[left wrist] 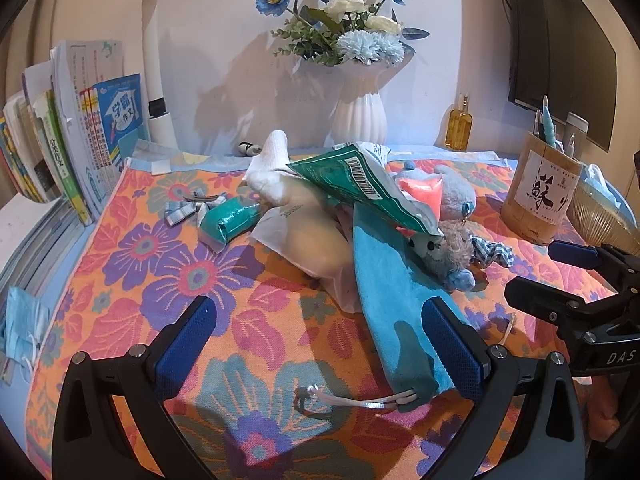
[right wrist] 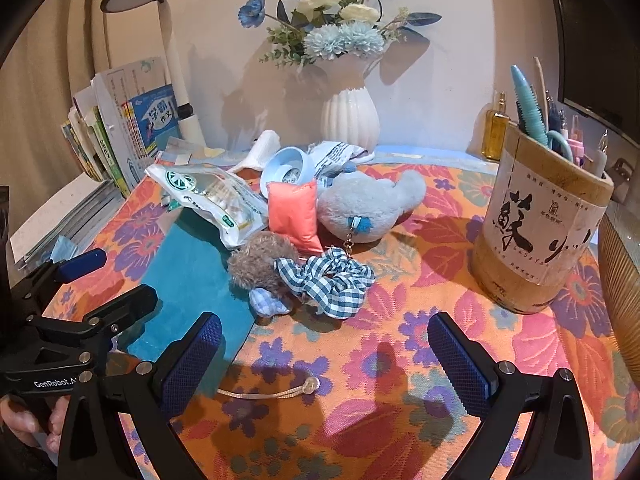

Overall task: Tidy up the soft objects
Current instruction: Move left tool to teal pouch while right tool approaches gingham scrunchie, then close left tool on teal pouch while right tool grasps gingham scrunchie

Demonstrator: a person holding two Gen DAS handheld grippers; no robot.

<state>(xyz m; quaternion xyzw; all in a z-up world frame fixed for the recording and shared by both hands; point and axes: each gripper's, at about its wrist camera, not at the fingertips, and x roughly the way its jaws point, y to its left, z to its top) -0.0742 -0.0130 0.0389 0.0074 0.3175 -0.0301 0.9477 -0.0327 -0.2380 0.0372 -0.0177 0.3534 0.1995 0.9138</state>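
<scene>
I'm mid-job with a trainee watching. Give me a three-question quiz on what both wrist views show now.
1. True or false: the left gripper is shut on the teal drawstring bag.
2. Which lies on the teal drawstring bag's far end? A) fuzzy brown plush B) bamboo pen holder C) white vase
3. Fill in: the checked scrunchie lies just right of the ____ plush.

Key: 1 false, both the left gripper and the right gripper are open and empty; 2 A; 3 fuzzy brown.
</scene>
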